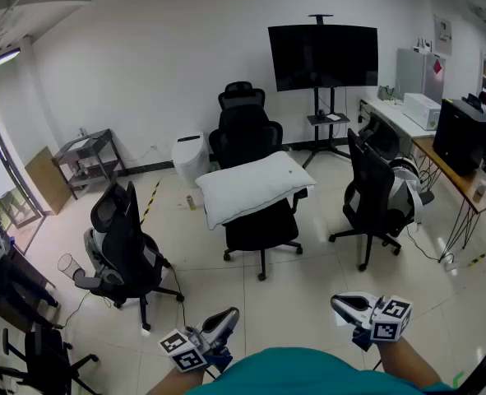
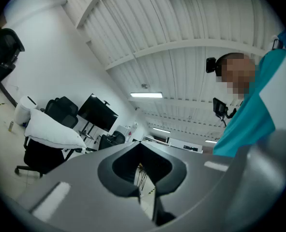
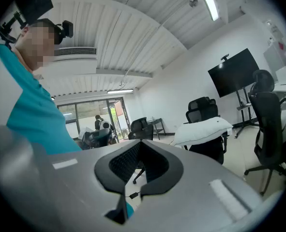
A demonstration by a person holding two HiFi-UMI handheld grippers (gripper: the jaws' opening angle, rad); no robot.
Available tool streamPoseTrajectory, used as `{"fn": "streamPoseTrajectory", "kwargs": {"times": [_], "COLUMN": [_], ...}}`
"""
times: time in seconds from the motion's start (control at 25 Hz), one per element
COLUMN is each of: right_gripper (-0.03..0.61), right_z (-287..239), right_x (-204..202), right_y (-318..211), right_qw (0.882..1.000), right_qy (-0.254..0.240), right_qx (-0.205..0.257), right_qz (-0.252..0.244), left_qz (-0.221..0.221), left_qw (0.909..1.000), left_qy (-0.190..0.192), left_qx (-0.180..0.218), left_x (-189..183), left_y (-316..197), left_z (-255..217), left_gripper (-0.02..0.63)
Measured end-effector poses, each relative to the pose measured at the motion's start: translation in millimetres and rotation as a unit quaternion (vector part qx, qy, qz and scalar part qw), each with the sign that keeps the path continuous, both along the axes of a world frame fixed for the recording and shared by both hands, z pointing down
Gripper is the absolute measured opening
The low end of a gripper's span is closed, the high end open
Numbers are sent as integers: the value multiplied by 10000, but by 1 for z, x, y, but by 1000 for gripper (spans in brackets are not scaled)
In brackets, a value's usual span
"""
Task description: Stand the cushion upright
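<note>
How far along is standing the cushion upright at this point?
Nothing done: the cushion lies flat on the office chair. Nothing in hand: the left gripper and right gripper are shut, empty, close to the person, well short of the chair. Left: approach, grip the cushion and stand it upright.

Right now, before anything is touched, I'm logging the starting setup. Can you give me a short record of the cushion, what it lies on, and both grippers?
cushion: white cushion, lying flat, not yet upright
support: black office chair in the middle of the room
left gripper: jaws together, empty, close to the person's body, well short of the cushion
right gripper: jaws together, empty, also well short of the cushion
nearby: side chair at left, second chair at right, dark screen on a stand behind
</note>
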State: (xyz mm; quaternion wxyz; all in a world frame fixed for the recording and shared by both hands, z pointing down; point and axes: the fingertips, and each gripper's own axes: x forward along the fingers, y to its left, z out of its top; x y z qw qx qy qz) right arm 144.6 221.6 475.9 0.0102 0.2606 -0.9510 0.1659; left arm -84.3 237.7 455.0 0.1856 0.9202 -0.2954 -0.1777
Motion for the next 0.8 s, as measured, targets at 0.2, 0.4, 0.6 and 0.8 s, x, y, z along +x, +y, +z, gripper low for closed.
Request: {"fn": "streamPoseTrajectory", "kwargs": {"times": [0.2, 0.4, 0.6, 0.8], "right_gripper": [2, 2, 3, 2], "right_z": [6, 21, 32, 38], "right_x": [39, 71, 64, 10], "right_y": [0, -8, -39, -101], "right_qw": [10000, 9997, 9993, 9991], "right_qy": [51, 159, 162, 237], "right_qx": [-28, -164, -333, -308], "right_qz": [17, -14, -83, -191], "left_qz": [49, 106, 73, -81], "left_qw": [9999, 9998, 9996, 9991], "left_qy": [70, 93, 81, 218], "left_qx": [-71, -140, -267, -345], "left_x": [41, 76, 71, 13], "left_y": [-5, -12, -36, -94], "left_z": [6, 14, 25, 40], "left_gripper": [12, 12, 12, 12]}}
